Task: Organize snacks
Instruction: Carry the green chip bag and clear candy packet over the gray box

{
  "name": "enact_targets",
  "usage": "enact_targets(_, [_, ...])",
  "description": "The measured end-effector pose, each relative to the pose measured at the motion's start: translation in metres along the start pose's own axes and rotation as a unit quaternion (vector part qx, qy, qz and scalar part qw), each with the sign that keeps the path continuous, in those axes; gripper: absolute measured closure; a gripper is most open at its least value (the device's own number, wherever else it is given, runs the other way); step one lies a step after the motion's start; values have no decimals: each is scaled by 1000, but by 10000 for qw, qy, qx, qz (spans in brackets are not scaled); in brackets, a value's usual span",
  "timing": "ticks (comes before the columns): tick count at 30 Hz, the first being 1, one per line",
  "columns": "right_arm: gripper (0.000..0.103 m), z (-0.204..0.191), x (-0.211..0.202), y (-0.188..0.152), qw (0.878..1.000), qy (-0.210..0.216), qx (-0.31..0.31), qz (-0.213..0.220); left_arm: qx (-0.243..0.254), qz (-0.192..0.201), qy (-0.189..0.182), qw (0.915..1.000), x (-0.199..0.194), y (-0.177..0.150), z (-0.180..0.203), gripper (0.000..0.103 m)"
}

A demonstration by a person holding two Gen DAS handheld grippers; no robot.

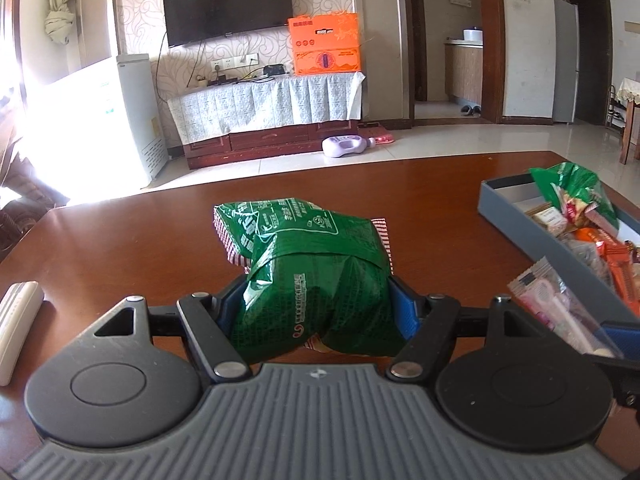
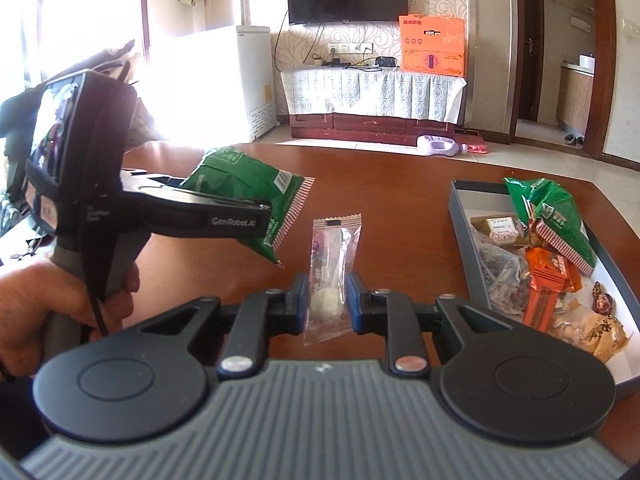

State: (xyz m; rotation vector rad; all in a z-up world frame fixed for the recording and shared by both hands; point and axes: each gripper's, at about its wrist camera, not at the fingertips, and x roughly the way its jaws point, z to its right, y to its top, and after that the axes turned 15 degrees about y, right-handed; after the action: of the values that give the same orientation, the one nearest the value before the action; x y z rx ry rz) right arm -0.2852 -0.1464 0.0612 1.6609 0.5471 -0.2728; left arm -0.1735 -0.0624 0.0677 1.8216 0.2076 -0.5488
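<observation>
Above table [image 2: 400, 184]: left hand-held gripper [image 1: 316, 300] pinching green bag [image 1: 308, 264]; right hand-held gripper [image 2: 326, 300] pinching clear packet [image 2: 332, 264], both angled downward.

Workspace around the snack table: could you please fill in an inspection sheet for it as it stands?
Surface: brown wooden table, glossy.
Job's things: grey box at the right holds mixed snacks; green snack bag and clear wrapped snack are both held above the table.
Clutter: white oblong object at the left edge.
Grippers: left gripper shut on green snack bag; right gripper shut on clear wrapped snack.
Cables: none on the table; some by the wall sockets.
Surroundings: television, orange cartons, white appliance.
</observation>
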Motion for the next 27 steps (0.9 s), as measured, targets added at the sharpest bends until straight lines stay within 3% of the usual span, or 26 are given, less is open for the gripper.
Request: enact_targets(27, [79, 25, -36, -6, 9988, -52, 220, 439, 220, 173, -213, 9994, -25, 22, 58, 27])
